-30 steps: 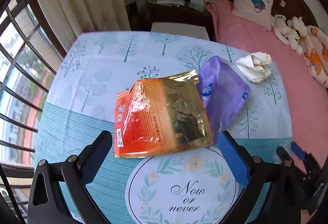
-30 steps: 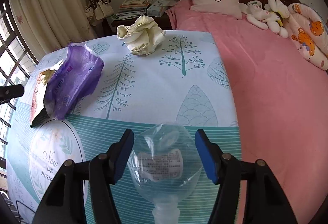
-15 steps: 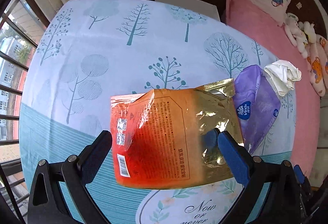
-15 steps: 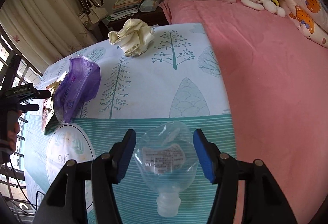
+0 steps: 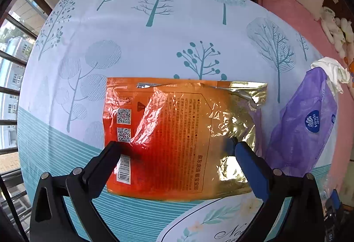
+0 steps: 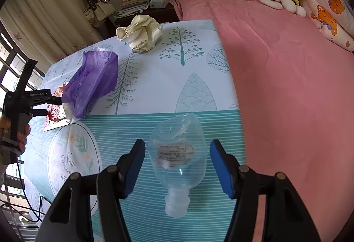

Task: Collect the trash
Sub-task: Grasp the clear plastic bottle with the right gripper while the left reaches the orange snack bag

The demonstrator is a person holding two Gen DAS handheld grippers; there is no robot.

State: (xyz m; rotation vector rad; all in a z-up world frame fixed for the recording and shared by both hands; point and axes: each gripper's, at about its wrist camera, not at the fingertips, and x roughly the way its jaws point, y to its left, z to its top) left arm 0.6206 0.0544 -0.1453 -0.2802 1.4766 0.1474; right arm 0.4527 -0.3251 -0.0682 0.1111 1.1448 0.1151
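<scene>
Orange-and-gold foil pouch [image 5: 177, 131], torn along its top edge, lying flat and printed side up on the tree-patterned tablecloth [image 5: 132, 31]. Straddled by the left gripper [image 5: 177, 148], pointing straight down with jaws spread wide, one tip over the barcode end and the other over the gold end; no squeeze on the foil yet, and cannot tell whether the tips touch it. Probably set that wide because a flat sheet gives no edge to pinch, so must be bunched inward between the pads. Just beside the pouch, a slumped purple plastic tissue wrapper [image 5: 309, 126], and beyond that a crumpled ball of white paper [image 5: 331, 69]. On the striped part of the cloth, near the pink bedspread [image 6: 287, 64], a clear plastic bottle [image 6: 177, 153] on its side, neck toward the camera, bracketed by the right gripper [image 6: 177, 166]. Jaws there opening slightly, both blue pads standing clear of the bottle walls, likely to leave room around its widest part before closing. As for contents: bottle apparently empty apart from its label, pouch flat enough to look emptied, wrapper collapsed as if nearly spent. No bin or bag for the trash in either view.
</scene>
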